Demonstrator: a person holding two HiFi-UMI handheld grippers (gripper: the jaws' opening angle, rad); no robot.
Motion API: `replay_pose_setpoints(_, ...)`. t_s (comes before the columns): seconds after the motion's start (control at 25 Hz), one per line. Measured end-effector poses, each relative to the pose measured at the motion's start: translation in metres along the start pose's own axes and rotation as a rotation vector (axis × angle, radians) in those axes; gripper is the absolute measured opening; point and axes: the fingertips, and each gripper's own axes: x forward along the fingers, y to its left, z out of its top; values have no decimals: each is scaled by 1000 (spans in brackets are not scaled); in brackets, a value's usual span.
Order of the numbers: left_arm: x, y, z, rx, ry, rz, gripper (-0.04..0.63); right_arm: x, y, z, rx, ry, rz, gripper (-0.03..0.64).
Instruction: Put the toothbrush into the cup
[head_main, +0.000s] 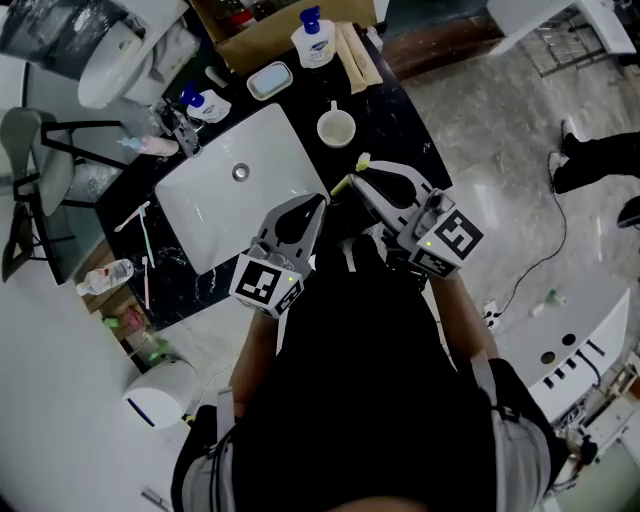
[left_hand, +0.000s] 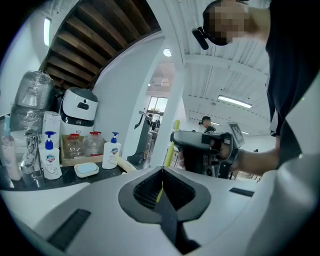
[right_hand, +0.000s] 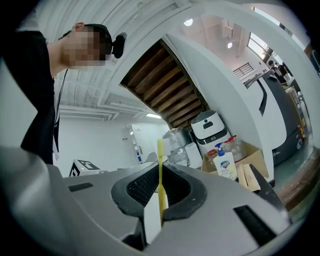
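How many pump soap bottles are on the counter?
2. One pump bottle beside the faucet; the other bottle past the soap dish, by the cardboard box. Others may be hidden.

The small round white cup (head_main: 336, 128) stands on the dark stone worktop (head_main: 400, 110), right of the white rectangular sink (head_main: 225, 215), with the pale-blue soap dish (head_main: 269, 81) and white pump bottle (head_main: 314, 40) behind it.

Open counter (head_main: 392, 118) rings cup (head_main: 336, 128) (sink (head_main: 262, 205) beside).
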Motion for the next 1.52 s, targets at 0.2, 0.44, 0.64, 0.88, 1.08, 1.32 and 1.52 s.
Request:
replay_pose_setpoints(0.2,11,6,-3,-14,19,4,12,10,-28,8,-20,17,-6,29)
replay_pose_setpoints(0.44,24,15,-8,-30,49,12,12,28,-61,19,2,-10,3,29)
replay_pose_setpoints(0.64,28,23,-13,-54,64,30,12,41,-93,11,-47,26,-23,29)
replay_pose_setpoints(0.88,30,28,-21,-93,88,46,12,57,-117,-10,-34,67,-19,29)
replay_pose_setpoints(1.08,30,33,-24,-102,94,56,12,59,-128,-35,24,100,-23,29)
replay_pose_setpoints(1.32,30,37,-28,-102,99,59,12,59,-140,-54,99,113,-34,31)
replay_pose_setpoints(1.52,30,36,-29,-112,96,57,12,58,-150,-66,145,143,-63,31)
